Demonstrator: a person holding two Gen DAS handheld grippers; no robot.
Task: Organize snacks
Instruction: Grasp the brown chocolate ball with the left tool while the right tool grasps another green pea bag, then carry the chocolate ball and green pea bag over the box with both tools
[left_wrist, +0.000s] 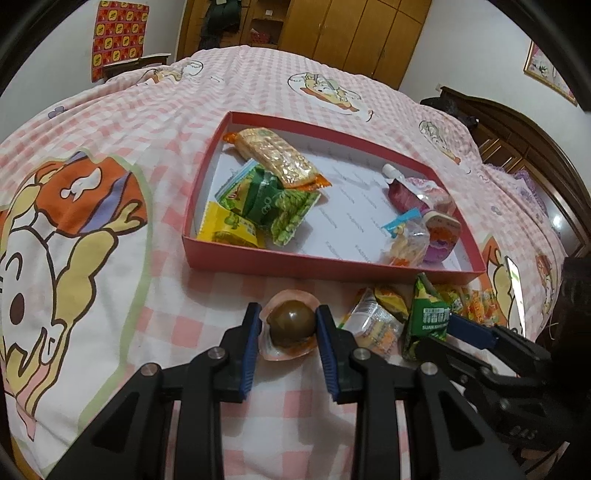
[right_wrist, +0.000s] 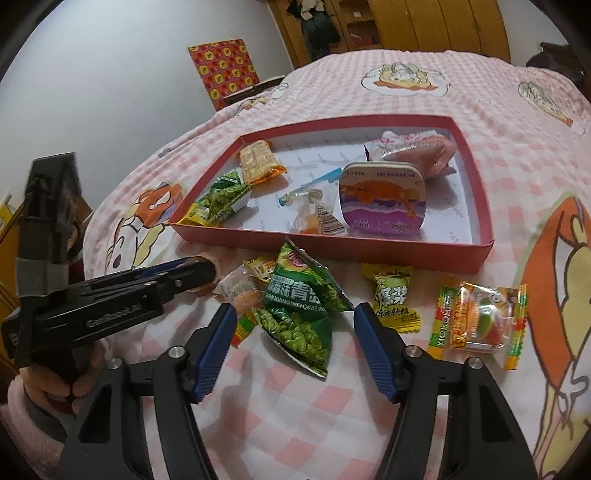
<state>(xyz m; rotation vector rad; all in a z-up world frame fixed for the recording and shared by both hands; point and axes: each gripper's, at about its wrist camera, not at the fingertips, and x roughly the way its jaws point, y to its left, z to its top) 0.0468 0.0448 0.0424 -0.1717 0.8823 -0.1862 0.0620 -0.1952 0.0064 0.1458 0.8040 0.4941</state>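
Observation:
A red shallow box (left_wrist: 280, 261) (right_wrist: 476, 192) lies on the bed and holds several snacks. My left gripper (left_wrist: 288, 321) has its blue pads against both sides of a brown packaged egg (left_wrist: 291, 326) that lies on the bedspread in front of the box. My right gripper (right_wrist: 295, 314) is open, its pads either side of a green pea packet (right_wrist: 299, 314) without touching it. That packet also shows in the left wrist view (left_wrist: 424, 321). A clear-wrapped snack (right_wrist: 240, 291), a yellow candy (right_wrist: 395, 295) and an orange gummy packet (right_wrist: 476, 321) lie loose nearby.
The bed has a pink checked cover with cartoon prints (left_wrist: 74, 236). A dark wooden headboard (left_wrist: 535, 147) stands at the right and wooden wardrobes (left_wrist: 351, 33) at the back. A red and yellow patterned cloth (right_wrist: 225, 70) hangs by the wall.

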